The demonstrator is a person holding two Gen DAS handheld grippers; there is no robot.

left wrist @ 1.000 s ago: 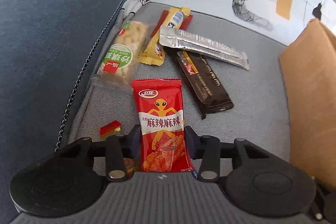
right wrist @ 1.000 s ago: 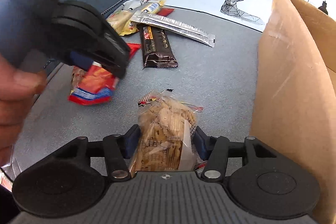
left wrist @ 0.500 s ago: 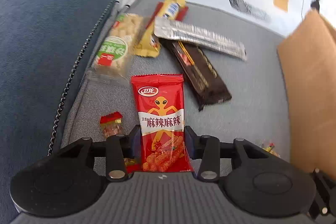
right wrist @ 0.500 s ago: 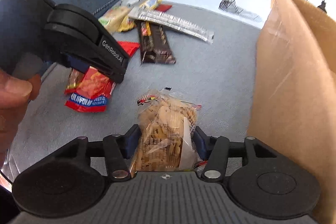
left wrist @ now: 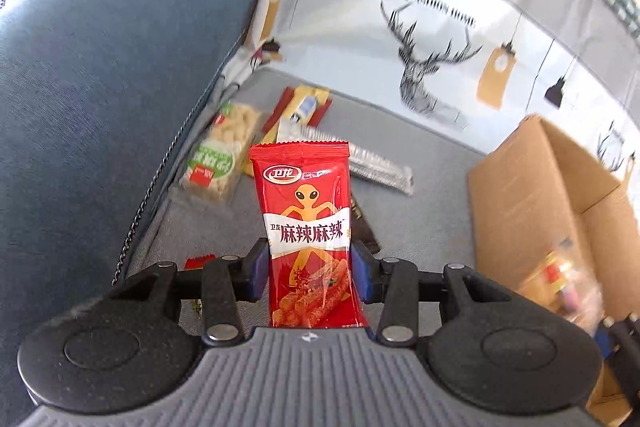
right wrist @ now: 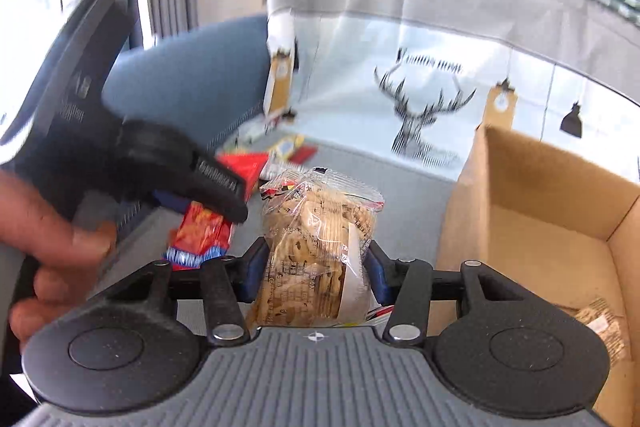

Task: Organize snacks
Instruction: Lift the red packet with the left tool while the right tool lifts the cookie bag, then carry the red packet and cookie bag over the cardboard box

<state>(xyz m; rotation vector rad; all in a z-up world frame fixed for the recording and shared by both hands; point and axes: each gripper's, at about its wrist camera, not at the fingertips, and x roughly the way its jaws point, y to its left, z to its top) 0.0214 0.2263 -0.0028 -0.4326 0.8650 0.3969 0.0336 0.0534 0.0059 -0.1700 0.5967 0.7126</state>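
Observation:
My left gripper is shut on a red spicy-snack packet, held upright above the grey sofa seat. In the right wrist view this gripper hangs at the left, gripped by a hand, the red packet sticking out of it. My right gripper holds a clear packet of small crackers; its jaws are closing tighter on it and the pads press its sides. An open cardboard box stands just right of both grippers.
Several snacks lie at the seat's back left: a green-label pack, a yellow pack, a silver pack, a dark bar, a small red candy. One cracker pack lies in the box. Deer-print cushions line the back.
Both grippers have risen off the seat with their packets and tilted upward. The box's open inside has come into the right wrist view.

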